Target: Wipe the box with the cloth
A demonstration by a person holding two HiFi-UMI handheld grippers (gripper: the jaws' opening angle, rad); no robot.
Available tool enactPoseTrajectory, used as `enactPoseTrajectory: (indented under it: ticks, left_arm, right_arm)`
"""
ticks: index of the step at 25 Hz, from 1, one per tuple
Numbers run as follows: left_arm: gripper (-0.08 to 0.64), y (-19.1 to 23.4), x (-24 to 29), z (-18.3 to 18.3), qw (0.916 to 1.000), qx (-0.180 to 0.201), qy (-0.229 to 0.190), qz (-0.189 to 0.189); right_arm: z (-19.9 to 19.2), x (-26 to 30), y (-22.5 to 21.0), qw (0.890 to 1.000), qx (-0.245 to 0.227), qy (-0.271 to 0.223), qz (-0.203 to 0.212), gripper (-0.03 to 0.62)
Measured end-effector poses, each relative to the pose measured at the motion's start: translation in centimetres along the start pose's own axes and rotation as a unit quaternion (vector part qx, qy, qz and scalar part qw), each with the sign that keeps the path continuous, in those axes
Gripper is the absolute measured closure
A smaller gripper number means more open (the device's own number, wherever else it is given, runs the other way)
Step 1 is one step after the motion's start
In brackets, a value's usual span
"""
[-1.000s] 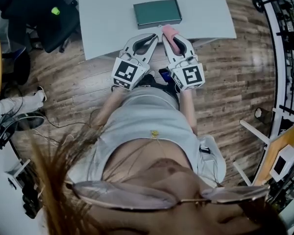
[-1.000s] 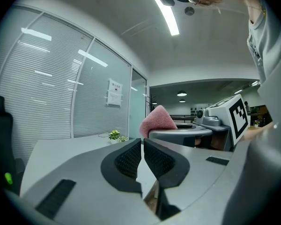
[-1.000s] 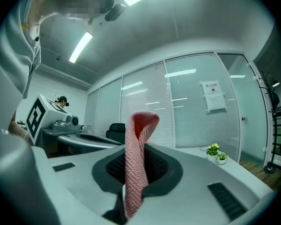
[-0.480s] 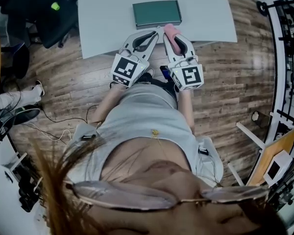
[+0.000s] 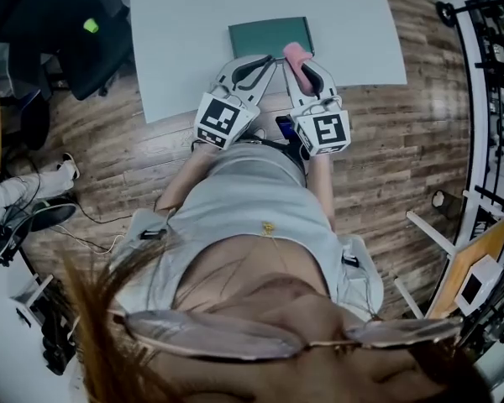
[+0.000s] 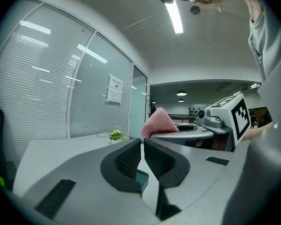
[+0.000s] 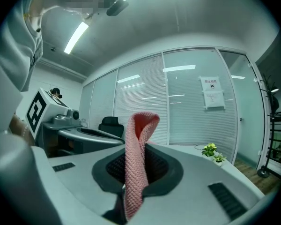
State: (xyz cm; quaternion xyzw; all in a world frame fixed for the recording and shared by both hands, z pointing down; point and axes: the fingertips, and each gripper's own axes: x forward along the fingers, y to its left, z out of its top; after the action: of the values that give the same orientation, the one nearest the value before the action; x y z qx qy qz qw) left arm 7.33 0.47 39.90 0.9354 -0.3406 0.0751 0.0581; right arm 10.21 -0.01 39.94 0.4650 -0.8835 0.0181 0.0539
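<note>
– Looking down in the head view, where's the box [image 5: 269, 34]?
– Flat on the white tabletop [image 5: 185, 49], near its front edge. The left tool [image 5: 272, 58] and right tool [image 5: 291, 54] reach side by side to the box's near side; I can't tell if they touch it. A pink cloth [image 5: 296, 57] juts from the right one.
– Left gripper view?
– Pads pressed together, nothing between; a green box corner shows just below.
– Right gripper view?
– Pinching the cloth, whose folded end stands above the pads.

pink knitted cloth [image 7: 136, 172]; smooth matt table [image 5: 185, 49]; wood-plank floor [image 5: 386, 141].
</note>
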Motion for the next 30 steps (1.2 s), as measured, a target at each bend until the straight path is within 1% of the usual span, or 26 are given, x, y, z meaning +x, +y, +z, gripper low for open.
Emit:
enactPoseTrajectory:
  ticks: [5,8,12,16,17,18,19,20,22,25,27,30]
  left_arm:
    - [0.518,2.2,2.0,-0.6,0.9997,-0.002,0.016,-0.017]
    - [0.518,3.5,2.8,-1.2,0.9993,-0.006,0.026,-0.024]
    - [0.517,5.6,3.4,-2.4,0.9989,-0.010,0.042,-0.018]
    - [0.515,8.2,3.5,-4.3,0.9975,-0.017,0.069,-0.008]
    - [0.511,8.8,3.5,-4.9,0.9968,-0.018,0.077,-0.007]
    - [0.492,9.3,3.6,-5.6,0.9960,-0.021,0.086,-0.008]
    - [0.460,9.7,3.6,-6.4,0.9950,-0.024,0.096,-0.011]
    - [0.449,10.0,3.7,-7.1,0.9939,-0.027,0.106,-0.014]
    - [0.445,10.6,3.8,-8.7,0.9913,-0.032,0.126,-0.019]
    - [0.421,11.1,3.9,-11.2,0.9861,-0.040,0.159,-0.027]
    - [0.396,11.2,3.9,-13.1,0.9807,-0.042,0.188,-0.035]
    - [0.378,11.3,3.6,-16.2,0.9708,-0.034,0.233,-0.044]
  right_arm:
    - [-0.5,2.4,-1.9,1.000,-0.003,0.013,-0.010,0.554]
    - [-1.2,3.7,-3.0,0.999,-0.002,0.031,-0.018,0.554]
    - [-2.5,5.1,-5.1,0.998,0.004,0.053,-0.037,0.554]
    - [-4.6,6.6,-7.4,0.994,0.015,0.091,-0.059,0.554]
    - [-5.2,7.0,-8.0,0.993,0.017,0.101,-0.065,0.554]
    - [-5.8,7.4,-8.5,0.991,0.020,0.112,-0.071,0.554]
    - [-6.4,7.7,-9.1,0.989,0.023,0.123,-0.078,0.554]
    - [-7.1,8.0,-9.7,0.987,0.026,0.134,-0.085,0.554]
    - [-8.6,8.5,-10.8,0.982,0.029,0.162,-0.098,0.554]
    - [-11.1,9.0,-12.2,0.971,0.033,0.208,-0.116,0.554]
    - [-12.8,9.2,-13.2,0.962,0.038,0.237,-0.128,0.554]
    - [-15.1,9.5,-14.5,0.950,0.045,0.272,-0.143,0.554]
